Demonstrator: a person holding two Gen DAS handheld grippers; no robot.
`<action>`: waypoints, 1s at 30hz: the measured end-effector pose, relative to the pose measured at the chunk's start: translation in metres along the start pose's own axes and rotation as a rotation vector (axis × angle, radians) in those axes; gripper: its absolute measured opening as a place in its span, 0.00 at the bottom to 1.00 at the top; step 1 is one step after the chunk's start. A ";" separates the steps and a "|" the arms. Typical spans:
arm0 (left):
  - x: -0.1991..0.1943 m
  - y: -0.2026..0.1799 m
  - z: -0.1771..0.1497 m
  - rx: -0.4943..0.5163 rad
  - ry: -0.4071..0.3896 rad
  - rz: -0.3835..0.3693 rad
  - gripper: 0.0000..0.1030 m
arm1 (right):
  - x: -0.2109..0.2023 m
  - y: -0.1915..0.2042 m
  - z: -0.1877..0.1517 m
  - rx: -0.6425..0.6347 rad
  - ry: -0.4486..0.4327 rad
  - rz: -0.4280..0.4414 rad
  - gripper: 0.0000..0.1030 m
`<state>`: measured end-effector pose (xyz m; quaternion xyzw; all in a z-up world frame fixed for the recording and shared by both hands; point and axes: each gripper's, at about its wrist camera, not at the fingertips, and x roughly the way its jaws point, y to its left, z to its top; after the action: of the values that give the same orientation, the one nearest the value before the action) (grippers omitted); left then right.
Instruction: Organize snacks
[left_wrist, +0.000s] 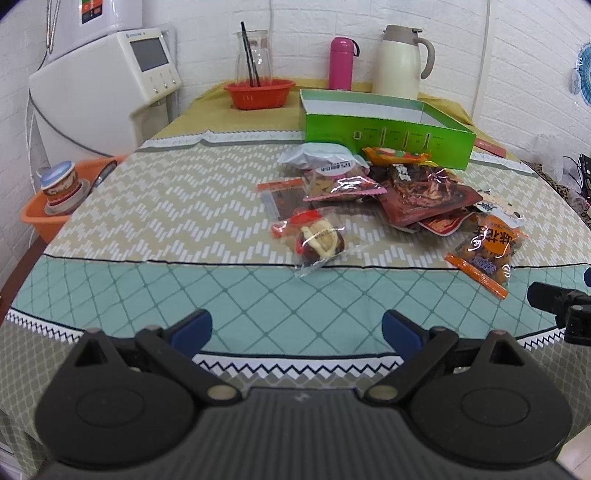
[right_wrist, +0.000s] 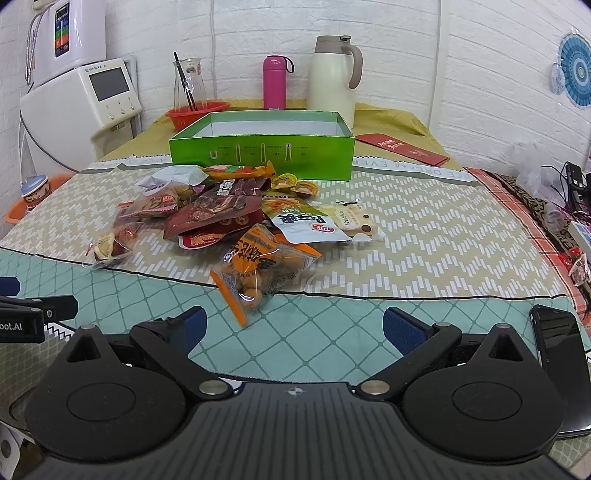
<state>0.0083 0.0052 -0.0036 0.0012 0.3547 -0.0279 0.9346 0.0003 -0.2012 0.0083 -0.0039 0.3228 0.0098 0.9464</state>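
A pile of snack packets (left_wrist: 402, 192) lies mid-table in front of an open, empty green box (left_wrist: 384, 129). In the right wrist view the pile (right_wrist: 229, 206) and the box (right_wrist: 262, 147) show again. An orange bag of round snacks (right_wrist: 258, 269) is nearest my right gripper. A clear packet with a red-and-cream snack (left_wrist: 317, 240) is nearest my left gripper. My left gripper (left_wrist: 297, 328) is open and empty above the near table edge. My right gripper (right_wrist: 293, 330) is open and empty there too, to the right of the left one.
A red basin with a glass jar (left_wrist: 258, 92), a pink bottle (left_wrist: 341, 62) and a cream thermos jug (left_wrist: 400, 59) stand at the back. A white appliance (left_wrist: 107, 88) is at the left. A black phone (right_wrist: 561, 362) lies at the near right. A red envelope (right_wrist: 402, 147) lies beside the box.
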 end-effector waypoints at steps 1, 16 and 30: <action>0.001 0.000 0.000 0.000 0.001 0.000 0.92 | 0.001 0.000 0.000 0.000 0.002 -0.001 1.00; 0.009 0.004 0.004 -0.010 0.020 -0.006 0.92 | 0.012 0.002 0.002 -0.003 0.014 0.003 1.00; 0.020 0.006 0.007 -0.016 0.046 -0.012 0.92 | 0.021 0.002 0.004 -0.006 0.028 0.007 1.00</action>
<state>0.0280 0.0098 -0.0113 -0.0079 0.3762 -0.0305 0.9260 0.0195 -0.1985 -0.0018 -0.0056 0.3359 0.0142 0.9418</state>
